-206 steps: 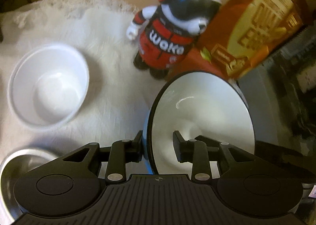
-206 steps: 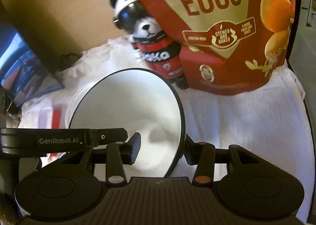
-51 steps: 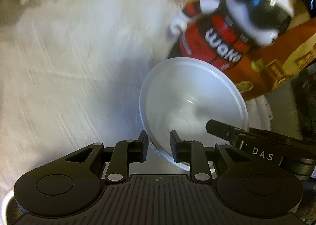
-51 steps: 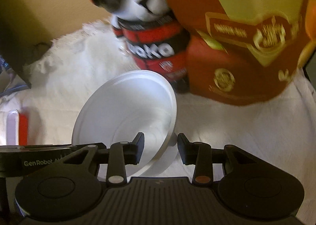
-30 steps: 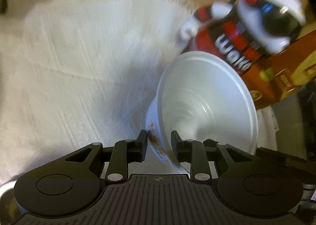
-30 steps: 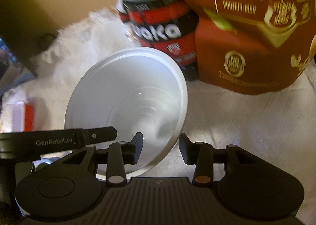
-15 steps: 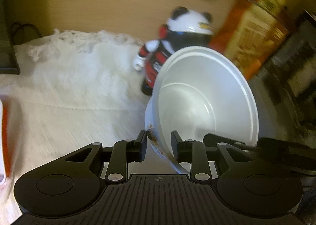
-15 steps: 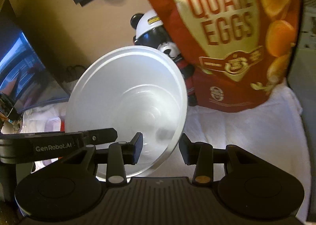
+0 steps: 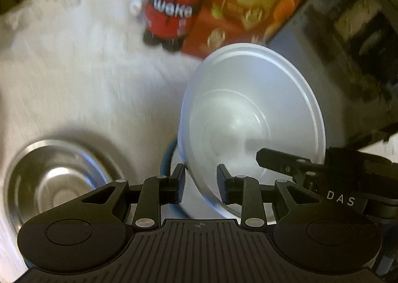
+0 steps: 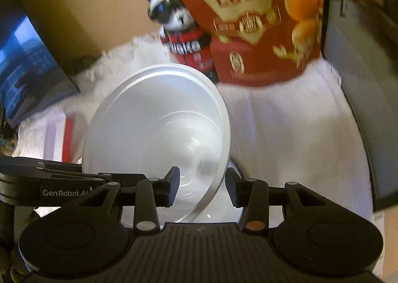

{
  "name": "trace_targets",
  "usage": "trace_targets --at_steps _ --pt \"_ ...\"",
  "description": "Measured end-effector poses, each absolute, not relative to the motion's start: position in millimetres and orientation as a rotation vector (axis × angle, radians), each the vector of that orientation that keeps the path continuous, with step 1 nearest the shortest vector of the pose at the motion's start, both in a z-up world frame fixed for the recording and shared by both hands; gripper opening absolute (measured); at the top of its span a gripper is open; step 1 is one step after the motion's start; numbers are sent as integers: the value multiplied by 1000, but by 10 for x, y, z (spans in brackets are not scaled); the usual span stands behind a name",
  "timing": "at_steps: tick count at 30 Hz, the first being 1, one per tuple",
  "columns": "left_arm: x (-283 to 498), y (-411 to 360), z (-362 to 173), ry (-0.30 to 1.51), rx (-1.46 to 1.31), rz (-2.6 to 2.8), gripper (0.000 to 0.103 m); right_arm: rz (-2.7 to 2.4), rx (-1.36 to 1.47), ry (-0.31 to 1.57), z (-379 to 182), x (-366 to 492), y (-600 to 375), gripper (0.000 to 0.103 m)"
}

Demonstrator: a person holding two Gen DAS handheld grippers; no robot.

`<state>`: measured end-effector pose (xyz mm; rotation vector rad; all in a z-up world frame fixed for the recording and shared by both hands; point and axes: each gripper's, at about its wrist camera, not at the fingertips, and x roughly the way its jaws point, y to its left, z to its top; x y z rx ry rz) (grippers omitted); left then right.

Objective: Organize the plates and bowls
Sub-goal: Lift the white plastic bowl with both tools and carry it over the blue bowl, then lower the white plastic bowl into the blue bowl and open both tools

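A white plastic bowl is seen tilted on edge between the two grippers, above a blue-rimmed white bowl that lies on the white cloth. In the left wrist view, the rim of the white plastic bowl is straddled by the left gripper; its jaws are opening, a gap is visible beside the rim, and the bowl is no longer pinched by it. In the right wrist view, the opposite rim of the same bowl is taken between the fingers of the right gripper, which is nearly closed; a firm pinch cannot be confirmed because of blur, but the bowl appears to be grasped there. A steel bowl is set on the cloth to the left of the white plastic bowl. Behind the white plastic bowl, a panda figure is placed upright, with a red quail-egg pouch just beside it.
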<state>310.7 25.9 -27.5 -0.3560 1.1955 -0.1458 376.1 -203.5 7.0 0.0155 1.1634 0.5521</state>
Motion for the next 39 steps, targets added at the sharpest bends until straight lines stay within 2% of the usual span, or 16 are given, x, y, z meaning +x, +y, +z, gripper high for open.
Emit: trace_targets --at_steps 6,8,9,16,22,29,39 --pt "2991 262 -505 1248 -384 -142 31 539 -13 1206 -145 3631 -2049 41" --pt "2978 273 -496 1242 -381 -134 31 526 -19 1195 -142 3627 -2062 41" --pt "2972 282 -479 1237 -382 -131 26 520 -17 1191 -139 3635 -2074 41" --pt "2969 330 -295 1184 -382 -113 26 490 8 1173 -114 3689 -2177 42" --pt "3044 294 -349 1199 -352 -80 25 500 -8 1184 -184 3706 -2147 42" --pt "3000 332 -344 1189 -380 -119 25 467 -70 1091 -36 3599 -2180 44" --pt "2676 832 64 1065 -430 -92 25 469 -31 961 424 3494 -2185 47"
